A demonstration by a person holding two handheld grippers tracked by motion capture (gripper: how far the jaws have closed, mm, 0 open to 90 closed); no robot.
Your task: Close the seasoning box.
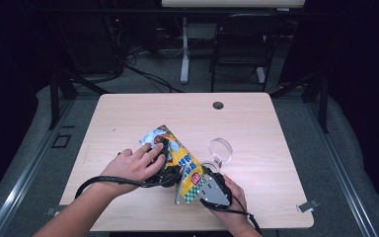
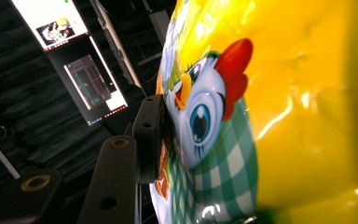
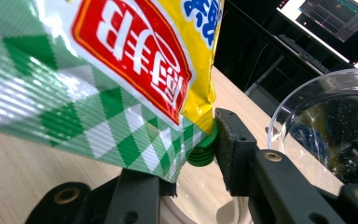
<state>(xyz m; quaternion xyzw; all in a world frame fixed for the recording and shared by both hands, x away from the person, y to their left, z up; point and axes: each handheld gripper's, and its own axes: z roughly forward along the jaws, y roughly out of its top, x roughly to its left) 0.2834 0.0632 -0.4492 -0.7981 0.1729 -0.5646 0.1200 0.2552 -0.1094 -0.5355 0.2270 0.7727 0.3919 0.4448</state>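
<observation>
Nearest to my left gripper's camera is the glossy snack bag [image 2: 270,116], yellow with a cartoon chicken and a green-and-white check. One black jaw pad presses flat against the bag's printed face beside the chicken; the other jaw is hidden behind the bag, so I read my left gripper [image 1: 164,157] as closed on the bag around its middle, though I cannot see the far pad.

From the high view the bag [image 1: 177,157] lies slantwise near the middle of the wooden table [image 1: 128,113], its upper end pointing away from me and to the left, its lower end toward my right hand [image 1: 234,197]. My left hand [image 1: 133,165] rests over the left gripper beside the bag.

My right gripper [image 1: 203,174] sits at the bag's lower, checked end. In the right gripper view the sealed checked edge [image 3: 98,126] hangs between the two jaws, and a small green ribbed cap [image 3: 203,151] lies against the inner face of the right-hand jaw. The jaws stand slightly apart, closed down on that corner and the cap.

Just beyond the bag stands a clear plastic bowl [image 1: 220,149], tilted on the table, close to the right gripper and touching neither jaw as far as I can tell.
</observation>
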